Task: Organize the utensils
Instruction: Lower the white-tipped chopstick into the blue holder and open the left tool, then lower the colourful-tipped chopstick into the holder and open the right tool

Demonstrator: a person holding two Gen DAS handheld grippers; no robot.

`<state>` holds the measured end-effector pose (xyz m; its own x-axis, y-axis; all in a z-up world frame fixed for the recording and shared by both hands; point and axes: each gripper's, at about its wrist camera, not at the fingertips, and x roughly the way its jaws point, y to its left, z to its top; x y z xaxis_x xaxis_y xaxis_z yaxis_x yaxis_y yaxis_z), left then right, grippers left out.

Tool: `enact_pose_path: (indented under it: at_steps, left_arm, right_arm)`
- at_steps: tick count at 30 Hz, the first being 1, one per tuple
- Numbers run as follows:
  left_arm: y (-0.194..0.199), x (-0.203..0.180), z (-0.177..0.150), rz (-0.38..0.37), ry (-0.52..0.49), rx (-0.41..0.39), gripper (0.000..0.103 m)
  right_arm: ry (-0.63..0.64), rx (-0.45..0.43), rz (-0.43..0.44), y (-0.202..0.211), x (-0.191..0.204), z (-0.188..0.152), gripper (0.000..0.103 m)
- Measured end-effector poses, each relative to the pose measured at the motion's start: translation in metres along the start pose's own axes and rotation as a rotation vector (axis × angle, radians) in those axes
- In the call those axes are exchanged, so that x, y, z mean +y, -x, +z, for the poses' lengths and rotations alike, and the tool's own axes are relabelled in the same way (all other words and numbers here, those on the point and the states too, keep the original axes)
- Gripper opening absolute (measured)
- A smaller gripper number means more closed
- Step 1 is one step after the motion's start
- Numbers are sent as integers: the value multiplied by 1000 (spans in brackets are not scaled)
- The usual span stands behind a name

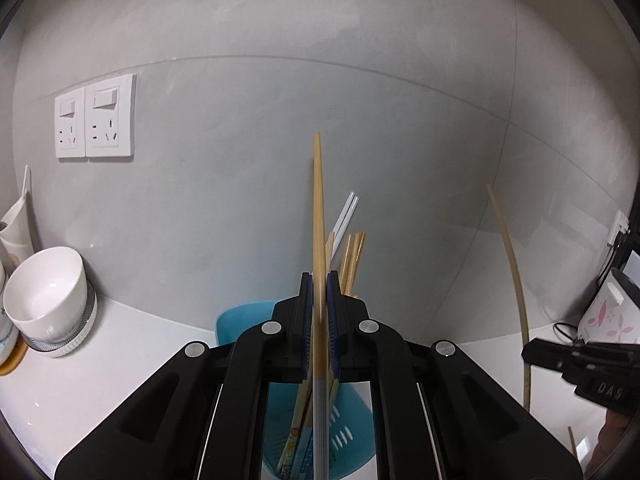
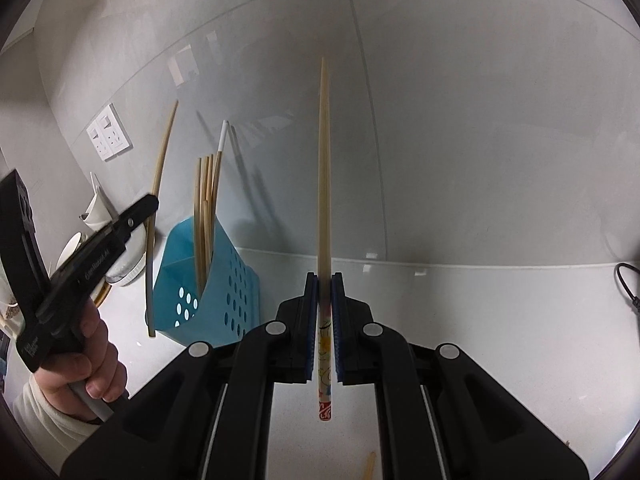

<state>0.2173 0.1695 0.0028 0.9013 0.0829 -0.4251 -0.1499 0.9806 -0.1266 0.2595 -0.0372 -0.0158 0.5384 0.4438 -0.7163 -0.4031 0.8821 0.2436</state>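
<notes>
with each gripper's jaws pinching one chopstick upright, the left gripper (image 1: 319, 280) holding the grey-handled chopstick (image 1: 318, 208) just above the blue holder (image 2: 224, 280) should lower it straight in, clear of the standing chopsticks (image 2: 205, 196).

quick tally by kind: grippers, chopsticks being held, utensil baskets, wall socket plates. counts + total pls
Grippers: 2, left gripper and right gripper, both shut
Held chopsticks: 2, grey-handled chopstick in the left, printed-handle chopstick in the right
Utensil baskets: 1, blue basket, already holding more chopsticks
Socket plates: 2, wall sockets
Total: 7
</notes>
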Motion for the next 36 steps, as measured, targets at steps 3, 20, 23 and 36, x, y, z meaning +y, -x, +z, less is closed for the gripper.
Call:
enact_pose_path:
  at_steps: [3,20,23,36]
  left_arm:
    - [4,1,6,-9,6,-38,6]
    - [-21,5,-31,1,3,63,7]
    - [-23,9,-34,4,-6,102,13]
    - [7,25,-17,93,0,261,85]
  right_arm:
    - [7,1,7,-1,2,1,6]
    - [33,28,24,-7,9,1,6]
    - [44,29,34,-6,11,3,6]
    - [50,-36,141,-2,37,18,6]
